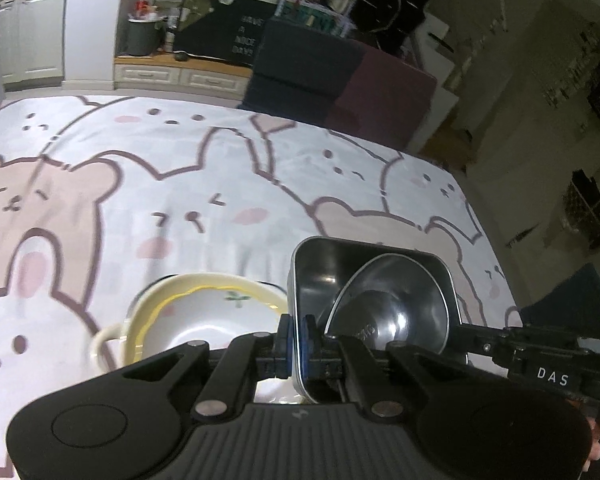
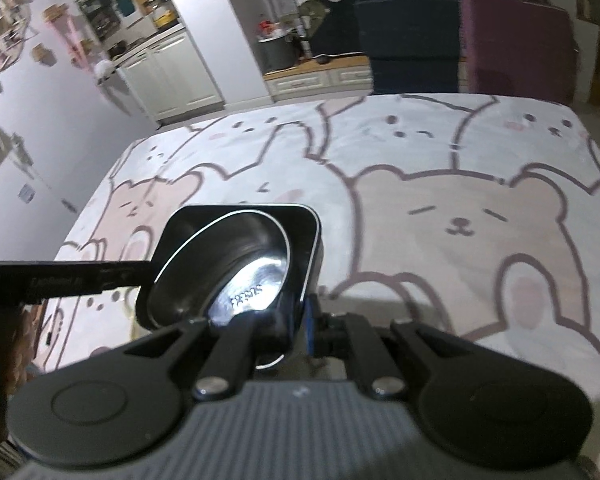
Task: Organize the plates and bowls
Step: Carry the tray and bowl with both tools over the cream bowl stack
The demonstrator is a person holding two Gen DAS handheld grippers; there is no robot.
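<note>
Both grippers, left gripper [image 1: 296, 334] and right gripper [image 2: 304, 322], are clamped tight on opposite rims of the square steel tray [image 1: 380, 280]; keep it level so the round steel bowl [image 1: 396, 308] inside stays put.

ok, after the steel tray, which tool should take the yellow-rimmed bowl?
Left, probably. The yellow-rimmed bowl sits right beside the left tool, clamped on the steel tray; the right tool clamps the tray's opposite wall, farther off.
</note>
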